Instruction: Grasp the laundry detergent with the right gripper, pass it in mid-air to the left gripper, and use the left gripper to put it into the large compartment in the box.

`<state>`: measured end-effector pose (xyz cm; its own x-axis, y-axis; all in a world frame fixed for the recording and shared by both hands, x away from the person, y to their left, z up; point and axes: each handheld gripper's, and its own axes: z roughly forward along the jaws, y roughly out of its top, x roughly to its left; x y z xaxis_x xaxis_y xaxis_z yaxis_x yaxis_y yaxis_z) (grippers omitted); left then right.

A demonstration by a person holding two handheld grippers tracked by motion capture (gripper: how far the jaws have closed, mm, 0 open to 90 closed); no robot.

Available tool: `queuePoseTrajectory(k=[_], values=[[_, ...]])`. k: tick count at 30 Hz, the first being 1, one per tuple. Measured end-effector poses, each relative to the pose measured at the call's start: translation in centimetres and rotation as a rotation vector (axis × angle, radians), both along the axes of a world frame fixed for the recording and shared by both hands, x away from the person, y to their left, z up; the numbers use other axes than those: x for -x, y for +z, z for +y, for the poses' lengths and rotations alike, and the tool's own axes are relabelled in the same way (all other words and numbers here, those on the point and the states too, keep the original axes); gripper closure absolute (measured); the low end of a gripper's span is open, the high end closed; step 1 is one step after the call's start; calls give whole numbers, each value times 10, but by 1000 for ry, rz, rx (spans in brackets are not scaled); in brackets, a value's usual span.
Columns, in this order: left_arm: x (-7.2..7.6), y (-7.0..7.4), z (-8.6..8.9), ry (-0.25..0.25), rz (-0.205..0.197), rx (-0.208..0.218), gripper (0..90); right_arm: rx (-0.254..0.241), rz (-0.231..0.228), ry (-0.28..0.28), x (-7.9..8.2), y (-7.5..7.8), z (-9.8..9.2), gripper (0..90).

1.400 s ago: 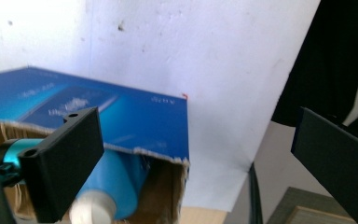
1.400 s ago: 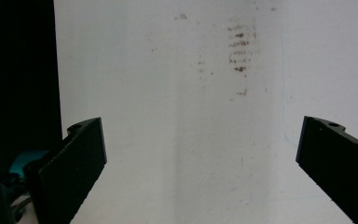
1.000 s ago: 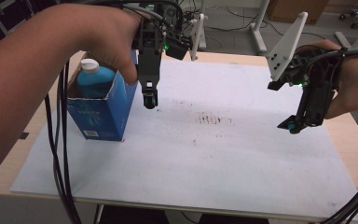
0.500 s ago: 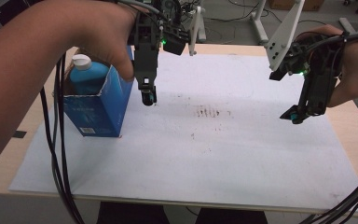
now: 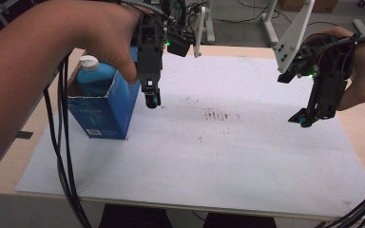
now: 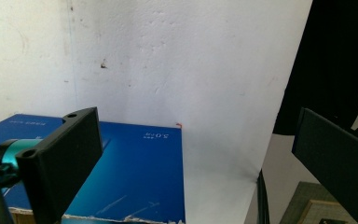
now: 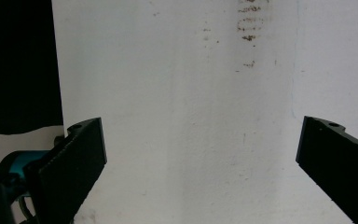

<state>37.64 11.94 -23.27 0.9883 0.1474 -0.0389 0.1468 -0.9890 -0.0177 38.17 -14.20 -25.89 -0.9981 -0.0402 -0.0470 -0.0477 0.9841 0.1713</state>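
High view: blue carton [image 5: 105,110], upright on the white sheet [image 5: 218,156] at the worktop's [image 5: 361,123] left, with a white-capped bottle [image 5: 92,76] inside. Left gripper [image 5: 151,99] just beside the carton's right edge, fingers apart. Right gripper [image 5: 302,119] well apart at right, fingers apart, holding nothing.

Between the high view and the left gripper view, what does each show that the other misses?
High view alone: the bottle's white cap standing in the open blue carton, the right gripper hovering apart over the sheet, and dark smudges. Left gripper view alone: white print on the carton's side between wide-apart jaws. Both share the carton and the white sheet.
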Motion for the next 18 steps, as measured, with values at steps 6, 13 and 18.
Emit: queuePoseTrajectory(k=[6,13,18], values=[[-1,1,-1,1,1,11,17,7,0,2,0,-1,0,6],[-1,0,-3,-2,6,11,17,9,0,-2,1,-1,0,6],[1,2,-1,-4,-6,20,17,3,-16,6,3,1,1,6]])
